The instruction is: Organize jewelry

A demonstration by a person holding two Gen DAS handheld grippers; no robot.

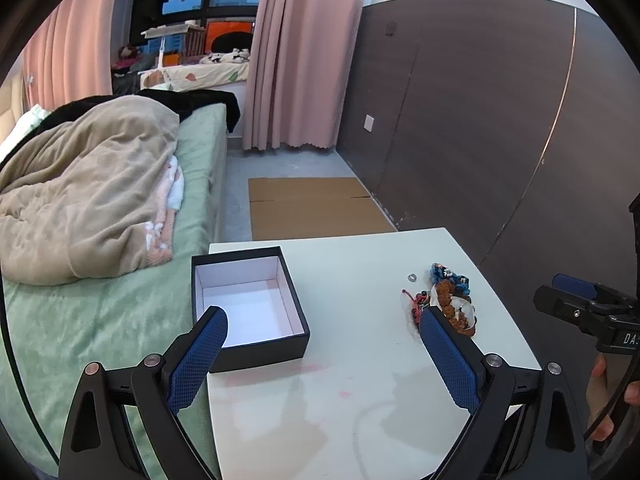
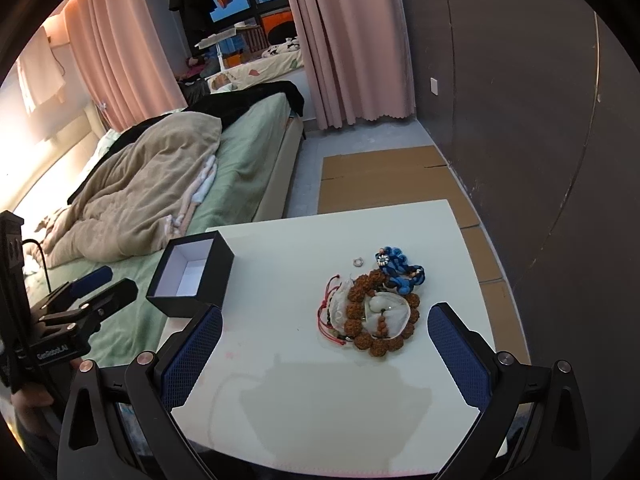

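Jewelry (image 2: 370,306) (untouched); left gripper (image 2: 105,286) reads "GenRobot.AI".

A white table (image 2: 304,360) is seen. On it are set an open black box (image 2: 192,280), a jewelry heap (image 2: 376,312) and a small ring (image 2: 357,262).

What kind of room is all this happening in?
Most likely a bedroom: a bed with a green sheet and rumpled beige blanket, long pink curtains, and a small white table beside the bed.

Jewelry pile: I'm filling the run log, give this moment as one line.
stage: start | left claw: open, empty | right claw: open, empty | jewelry pile: on table | box: open, empty
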